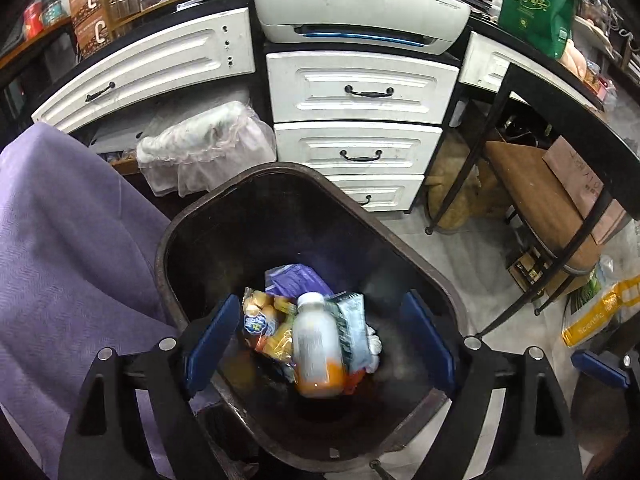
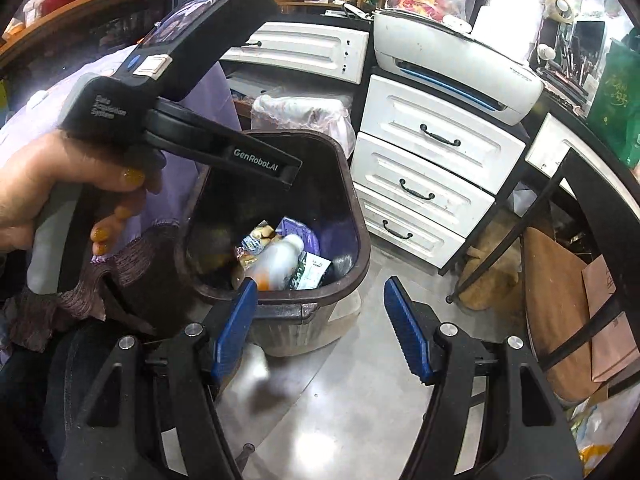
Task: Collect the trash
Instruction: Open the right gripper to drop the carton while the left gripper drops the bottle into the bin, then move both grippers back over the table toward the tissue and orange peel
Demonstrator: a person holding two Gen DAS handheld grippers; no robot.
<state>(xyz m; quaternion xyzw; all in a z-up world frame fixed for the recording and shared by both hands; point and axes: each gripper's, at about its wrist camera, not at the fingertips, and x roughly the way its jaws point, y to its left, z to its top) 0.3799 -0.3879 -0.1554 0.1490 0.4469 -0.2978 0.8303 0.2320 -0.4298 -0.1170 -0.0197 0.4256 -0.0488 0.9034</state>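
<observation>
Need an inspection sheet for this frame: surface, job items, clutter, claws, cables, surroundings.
Surface: grey floor, glossy.
Job's things: dark trash bin holds a blurred white bottle with orange liquid, snack packet, purple wrapper.
Clutter: yellow bag on floor right of bin.
Claws: left claw open above bin; right claw open, empty.
Cables: nothing seen.
Surroundings: white drawers, printer, purple cloth.

- Bin [image 1: 192, 240]: dark brown rim, black inside
- Bottle [image 1: 318, 344]: white cap, cloudy white body, orange at its base
- Wrapper [image 1: 298, 278]: purple
- Left claw [image 1: 320, 344] pads [image 1: 210, 340]: blue on black arms
- Drawers [image 1: 360, 88]: white, black handles
- Cloth [image 1: 68, 248]: lilac
- Bag [image 1: 536, 4]: green, pale lettering
</observation>
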